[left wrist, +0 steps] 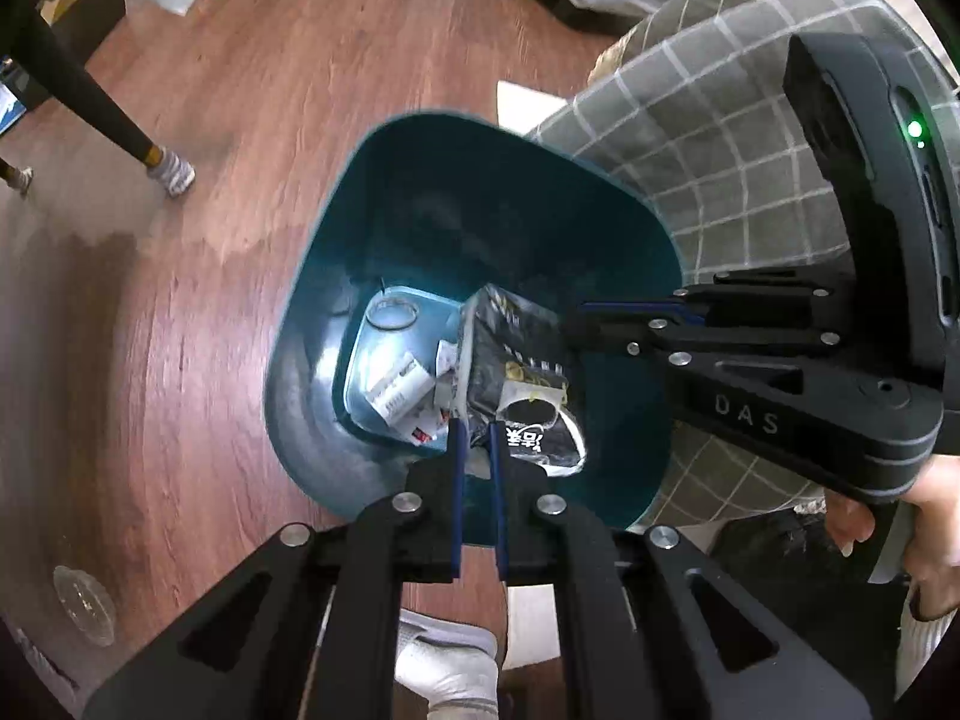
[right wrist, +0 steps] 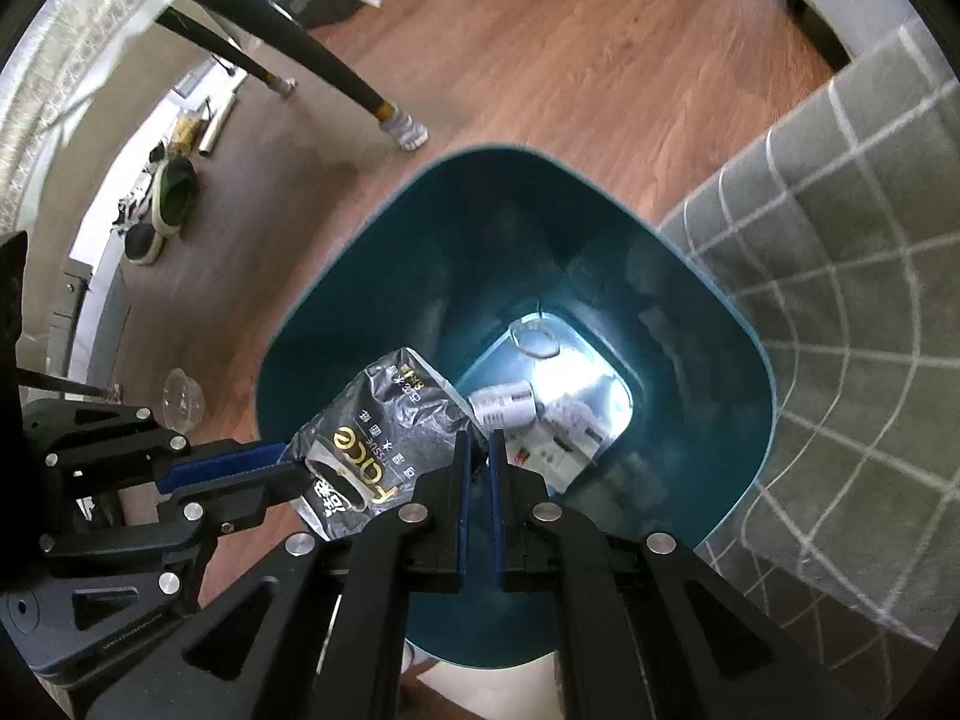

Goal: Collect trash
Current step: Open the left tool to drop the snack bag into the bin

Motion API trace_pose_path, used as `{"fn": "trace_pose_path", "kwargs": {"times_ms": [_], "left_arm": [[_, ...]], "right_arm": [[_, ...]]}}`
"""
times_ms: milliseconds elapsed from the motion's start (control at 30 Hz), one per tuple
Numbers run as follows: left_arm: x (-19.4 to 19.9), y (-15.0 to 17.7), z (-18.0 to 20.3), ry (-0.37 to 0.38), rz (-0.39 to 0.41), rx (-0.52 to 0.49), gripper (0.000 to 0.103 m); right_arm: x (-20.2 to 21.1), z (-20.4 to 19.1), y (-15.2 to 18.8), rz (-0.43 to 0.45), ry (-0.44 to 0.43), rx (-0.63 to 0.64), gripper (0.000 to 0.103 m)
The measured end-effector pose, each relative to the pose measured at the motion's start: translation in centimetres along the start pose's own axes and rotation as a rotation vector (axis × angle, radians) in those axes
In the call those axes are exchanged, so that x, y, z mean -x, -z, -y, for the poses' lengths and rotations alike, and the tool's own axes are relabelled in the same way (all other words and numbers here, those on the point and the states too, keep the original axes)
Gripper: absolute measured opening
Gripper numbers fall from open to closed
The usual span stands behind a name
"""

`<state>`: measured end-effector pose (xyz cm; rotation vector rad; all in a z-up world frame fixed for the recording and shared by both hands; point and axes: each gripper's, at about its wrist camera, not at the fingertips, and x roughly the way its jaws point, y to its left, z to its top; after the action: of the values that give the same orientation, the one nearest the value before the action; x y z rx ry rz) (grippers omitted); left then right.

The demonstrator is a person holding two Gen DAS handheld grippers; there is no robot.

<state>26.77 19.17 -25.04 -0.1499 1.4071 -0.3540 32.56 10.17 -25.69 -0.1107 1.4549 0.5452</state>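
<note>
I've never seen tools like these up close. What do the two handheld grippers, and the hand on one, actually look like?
Both grippers are matte black, built from angular linkage bars with silver round rivets and triangular cutouts. The left gripper and right gripper each end in two narrow blue-padded fingers. The right one carries white "DAS" lettering and a green light. A bare hand grips its handle.

The brown wood floor (right wrist: 600,60) carries a teal trash bin (right wrist: 360,312), a gray checked rug (right wrist: 840,252) beside the bin, 1 clear plastic cup (right wrist: 180,402), and a white-socked table leg (right wrist: 408,129).
</note>
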Motion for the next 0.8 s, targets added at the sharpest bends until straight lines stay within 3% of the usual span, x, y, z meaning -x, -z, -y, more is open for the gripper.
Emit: {"fn": "trace_pose_path", "kwargs": {"times_ms": [200, 333, 700, 800], "left_arm": [[-1.6, 0.5, -0.3, -0.010, -0.051, 0.004, 0.009], [-2.2, 0.6, -0.8, -0.017, -0.072, 0.017, 0.009], [-3.7, 0.7, -1.0, -0.058, -0.111, 0.037, 0.011], [-3.9, 0.8, -0.6, -0.069, -0.119, 0.028, 0.011]], "right_arm": [[-1.6, 0.3, 0.6, -0.068, 0.012, -0.017, 0.005], [-1.1, 0.3, 0.5, -0.055, 0.019, -0.024, 0.005], [8.4, -1.9, -1.7, 0.203, 0.034, 0.029, 0.006], [11.7, -2.5, -2.1, 0.292, 0.021, 0.048, 0.012]]}}
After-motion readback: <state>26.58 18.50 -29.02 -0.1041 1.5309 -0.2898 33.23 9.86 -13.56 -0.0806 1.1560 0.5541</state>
